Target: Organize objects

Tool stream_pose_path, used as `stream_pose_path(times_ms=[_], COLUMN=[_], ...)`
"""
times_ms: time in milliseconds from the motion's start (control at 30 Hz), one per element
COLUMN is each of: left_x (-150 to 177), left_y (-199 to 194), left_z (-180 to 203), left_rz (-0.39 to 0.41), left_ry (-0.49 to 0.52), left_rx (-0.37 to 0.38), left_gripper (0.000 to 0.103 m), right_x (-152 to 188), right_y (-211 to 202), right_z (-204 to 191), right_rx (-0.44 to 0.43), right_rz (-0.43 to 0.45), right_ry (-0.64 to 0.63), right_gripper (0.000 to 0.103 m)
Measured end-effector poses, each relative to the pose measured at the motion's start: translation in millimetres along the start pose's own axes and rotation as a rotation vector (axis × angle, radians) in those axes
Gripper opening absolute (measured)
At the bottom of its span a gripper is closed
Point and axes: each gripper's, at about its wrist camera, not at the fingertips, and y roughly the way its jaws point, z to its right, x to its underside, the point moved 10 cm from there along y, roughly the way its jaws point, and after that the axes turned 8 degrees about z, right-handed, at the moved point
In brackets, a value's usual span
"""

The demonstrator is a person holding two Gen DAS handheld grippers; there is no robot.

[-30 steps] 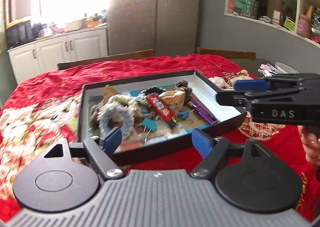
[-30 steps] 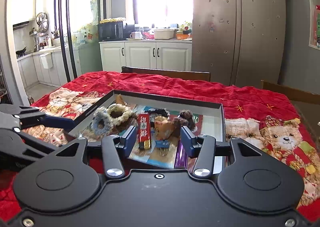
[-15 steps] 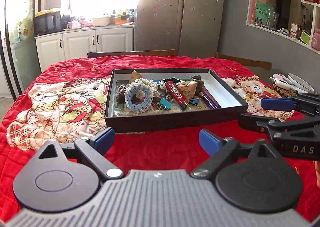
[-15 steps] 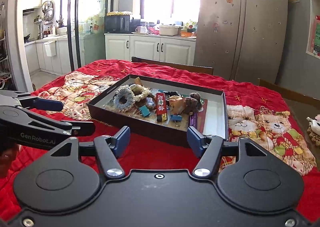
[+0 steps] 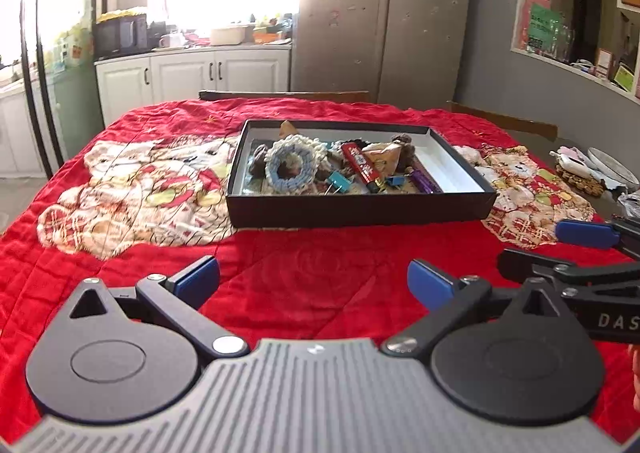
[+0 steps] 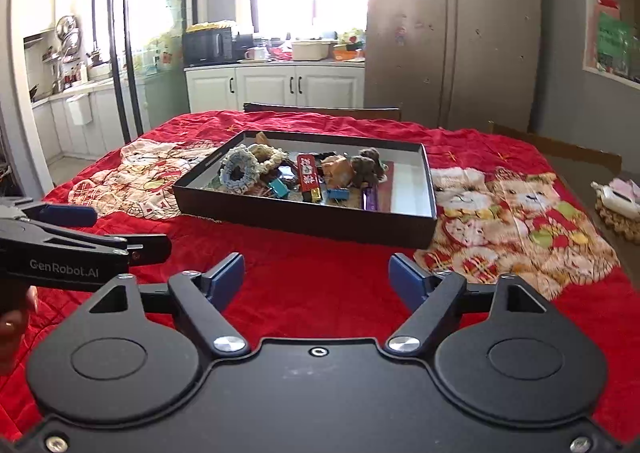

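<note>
red quilt (image 5: 312, 277), black box (image 5: 360, 209) of scrunchies (image 5: 290, 167), binder clips (image 5: 338, 185)

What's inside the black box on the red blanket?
The black box holds a blue scrunchie, a red packet, a purple tube and binder clips. Whatever lies under the pile is hidden.

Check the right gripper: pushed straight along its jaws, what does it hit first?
Probably the near wall of the shallow black cardboard box, after bare red quilted blanket. The right gripper is open and empty; its height is unclear, so it might clear the rim.
</note>
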Motion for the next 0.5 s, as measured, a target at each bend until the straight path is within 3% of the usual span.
stream_pose_path(times_ms=[500], left_x=[12.6], left_y=[-6.0], left_z=[-2.5], left_rz=[-0.006], left_ry=[-0.017], left_rx=[-0.060], left_gripper=[0.103], right_x=[28.1], right_y=[-3.7], right_z=[9.5], right_rx=[0.038], right_rz=[-0.029], right_ry=[0.079], right_gripper=[0.090])
